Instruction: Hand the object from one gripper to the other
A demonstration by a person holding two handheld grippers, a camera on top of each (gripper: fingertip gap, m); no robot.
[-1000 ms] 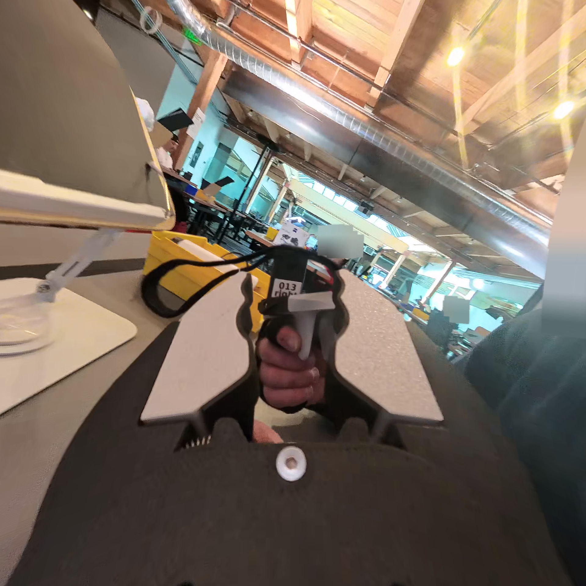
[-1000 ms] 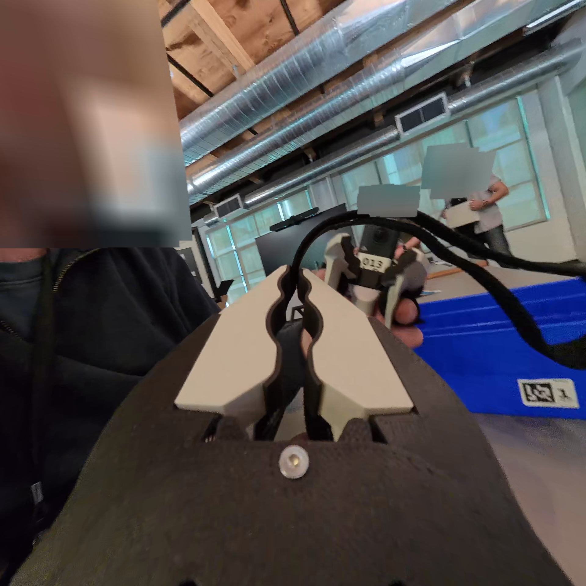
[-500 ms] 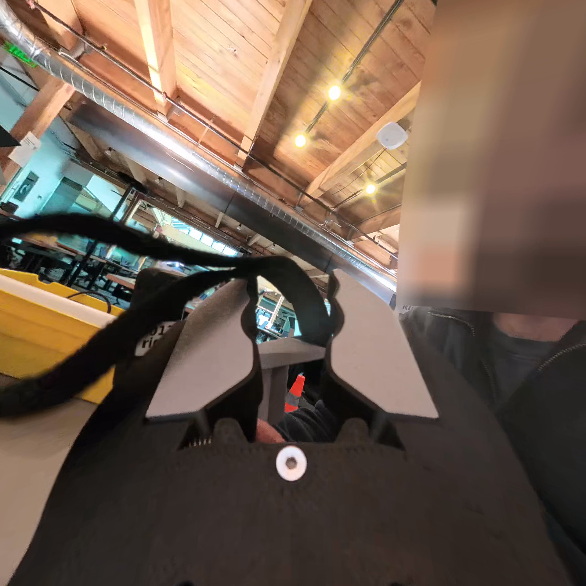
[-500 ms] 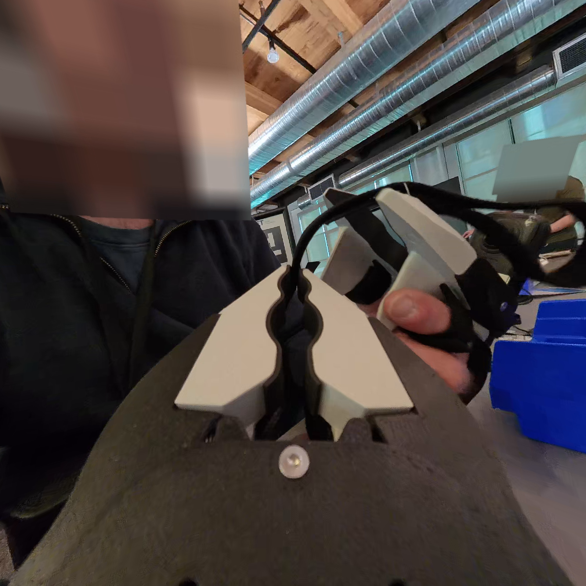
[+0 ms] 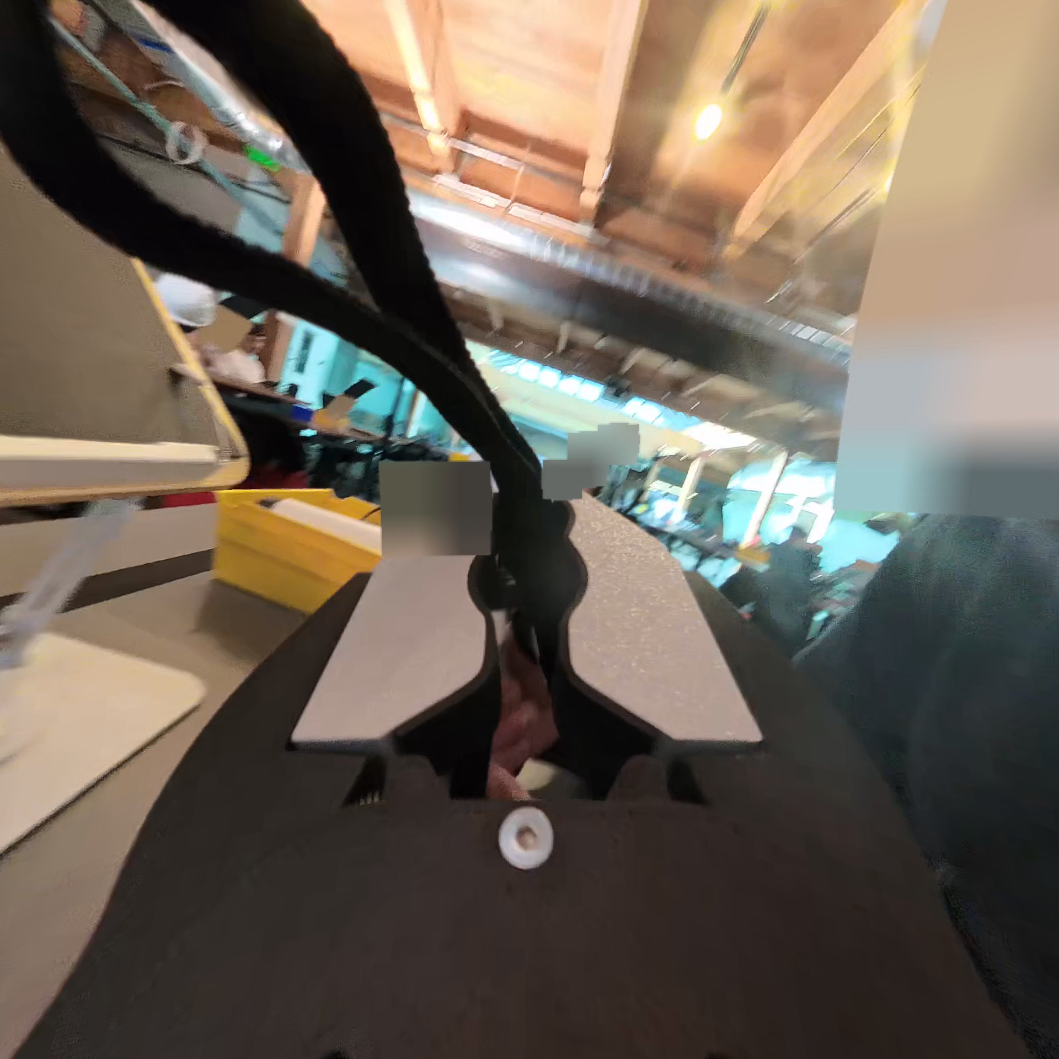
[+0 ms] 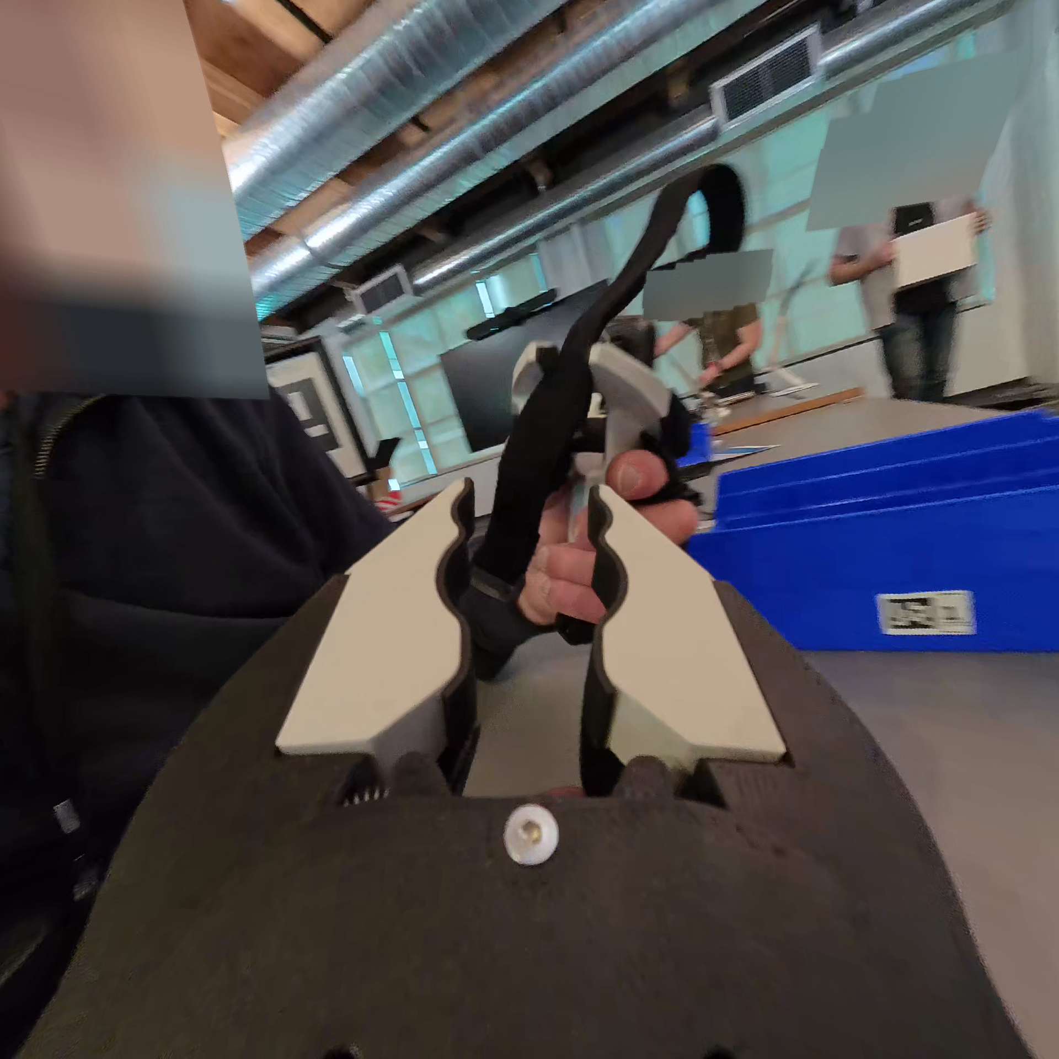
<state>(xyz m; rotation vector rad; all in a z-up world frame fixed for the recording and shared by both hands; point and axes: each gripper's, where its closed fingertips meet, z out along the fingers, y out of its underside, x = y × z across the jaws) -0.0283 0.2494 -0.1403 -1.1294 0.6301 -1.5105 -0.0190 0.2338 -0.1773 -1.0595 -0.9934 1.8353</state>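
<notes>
The left gripper (image 5: 530, 550), at the centre of its own view, has its jaws pressed together on a black fabric strap (image 5: 367, 321), which rises from the pinch and loops away to the upper left of the frame. In the right wrist view the right gripper (image 6: 530, 510) stands spread with nothing between its jaws; just beyond them the strap (image 6: 550, 435) hangs from the left gripper (image 6: 579, 389), held up by a person's hand (image 6: 596, 544) at mid-frame. A blue bin (image 6: 859, 538) sits at right. Judging by this, the handover looks done: the strap sits with the left gripper alone, and little seems left beyond drawing the two apart.
</notes>
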